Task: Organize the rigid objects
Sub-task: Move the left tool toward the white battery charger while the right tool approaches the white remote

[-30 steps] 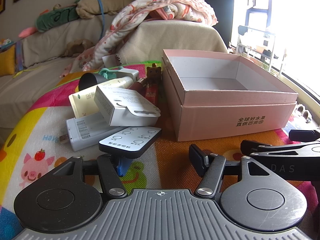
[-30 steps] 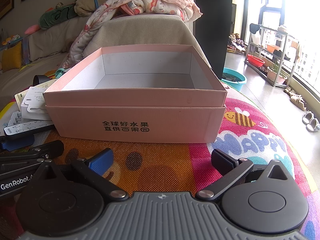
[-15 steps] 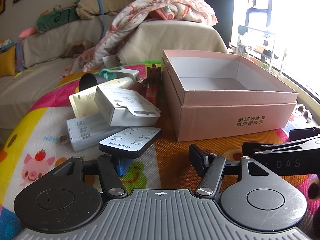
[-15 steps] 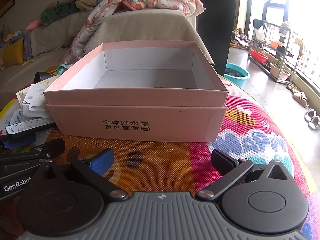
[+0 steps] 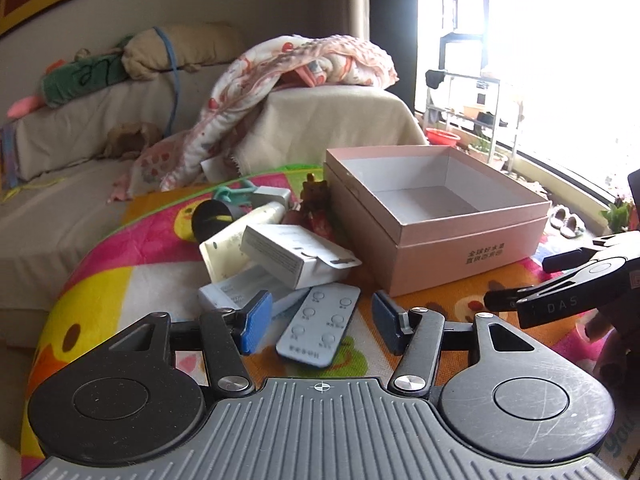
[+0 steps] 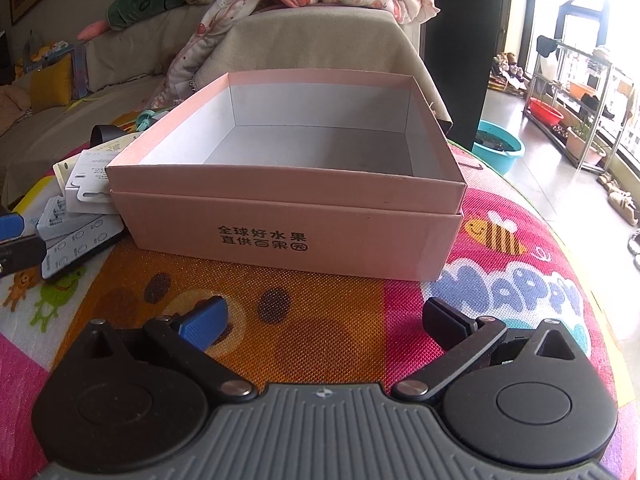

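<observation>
Left tongs (image 5: 316, 318) wide apart over the remote (image 5: 319, 330)

Right tongs (image 6: 323, 318) gape too, holding nothing — the pink box (image 6: 288, 208) sits just past them. The remote lies flat and thin, near the pile on the left — it could slip.

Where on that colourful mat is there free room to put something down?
The pink box is empty inside. Bare mat lies between its front wall and the right gripper, and on to its right by the bee print. Left of the box it is crowded: the remote, white cartons and tubes pile together, right at the left gripper.
</observation>
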Motion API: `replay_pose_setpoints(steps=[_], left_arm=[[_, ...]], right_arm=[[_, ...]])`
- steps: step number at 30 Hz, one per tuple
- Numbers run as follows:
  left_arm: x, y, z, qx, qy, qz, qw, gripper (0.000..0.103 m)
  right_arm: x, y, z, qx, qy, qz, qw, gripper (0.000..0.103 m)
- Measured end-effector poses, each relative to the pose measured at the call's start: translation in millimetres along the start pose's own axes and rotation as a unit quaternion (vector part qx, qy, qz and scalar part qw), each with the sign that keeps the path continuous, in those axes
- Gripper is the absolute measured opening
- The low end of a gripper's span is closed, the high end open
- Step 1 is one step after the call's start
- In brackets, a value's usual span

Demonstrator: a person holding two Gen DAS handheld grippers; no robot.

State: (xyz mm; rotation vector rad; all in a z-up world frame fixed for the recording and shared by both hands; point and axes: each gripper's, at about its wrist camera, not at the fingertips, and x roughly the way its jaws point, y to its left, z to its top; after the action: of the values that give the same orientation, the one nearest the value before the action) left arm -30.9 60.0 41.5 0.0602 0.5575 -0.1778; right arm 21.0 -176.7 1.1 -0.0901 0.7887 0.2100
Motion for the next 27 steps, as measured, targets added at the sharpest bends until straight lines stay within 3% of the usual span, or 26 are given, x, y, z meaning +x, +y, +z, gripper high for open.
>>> replay_pose_setpoints(steps=[2,4,6,8,11,13,15,17,20,21,22,25,27], left_arm=[[10.0,3.2,8.3,0.001,0.013,-0.007,0.9999,0.06],[21.9,15.8,17.6,-0.057,0.031,-0.027,0.9975,0.06],[37.0,31.9,27.1,-0.14,0.048,-0.044,0.9881,0.06],[51.3,44.0,34.8,-0.188,0.054,-0.032,0.9802,0.06],[71.3,53.5,43.6,-0.216,0.052,-0.006,0.975,0.06],[85.6,58.1,45.6,-0.235,0.066,-0.009,0.9697,0.06],[95.0,57.6,43.2,-0.242,0.073,-0.008,0.9676,0.056],[92.6,56.2,39.7,-0.229,0.058,0.002,0.9718,0.046],[72.9,66.9,30.2,-0.232,0.035,-0.037,0.9713,0.035],[63.7,71.5,25.6,-0.233,0.031,-0.049,0.9708,0.028],[52.4,74.8,20.5,-0.225,0.031,-0.049,0.9725,0.003],[18.4,86.3,-0.4,-0.198,0.036,-0.044,0.9785,0.007],[-1.1,97.0,-17.0,-0.198,0.047,-0.043,0.9781,0.007]], right_arm=[[-1.3,1.0,-1.2,-0.002,-0.002,0.002,1.0,0.103],[-1.8,1.5,-1.5,-0.002,-0.003,0.0,1.0,0.103],[-1.2,1.9,-0.9,-0.002,-0.004,-0.001,1.0,0.103],[-1.5,2.2,-1.4,-0.001,-0.005,-0.002,1.0,0.103],[-2.0,2.9,-2.0,-0.001,-0.006,-0.004,1.0,0.103],[-1.9,3.0,-2.0,0.0,-0.006,-0.004,1.0,0.103],[-1.8,3.0,-2.0,0.0,-0.006,-0.004,1.0,0.103],[-1.8,3.1,-2.1,-0.001,-0.006,-0.005,1.0,0.103],[-3.0,3.7,-2.5,-0.003,-0.008,-0.005,1.0,0.103],[-4.5,5.5,-3.0,-0.008,-0.012,-0.001,1.0,0.102],[-6.6,8.4,-3.8,-0.016,-0.016,0.007,1.0,0.101],[-18.8,30.9,-8.6,-0.051,-0.051,0.033,0.997,0.101],[-27.4,50.5,-11.8,-0.064,-0.085,0.044,0.993,0.101]])
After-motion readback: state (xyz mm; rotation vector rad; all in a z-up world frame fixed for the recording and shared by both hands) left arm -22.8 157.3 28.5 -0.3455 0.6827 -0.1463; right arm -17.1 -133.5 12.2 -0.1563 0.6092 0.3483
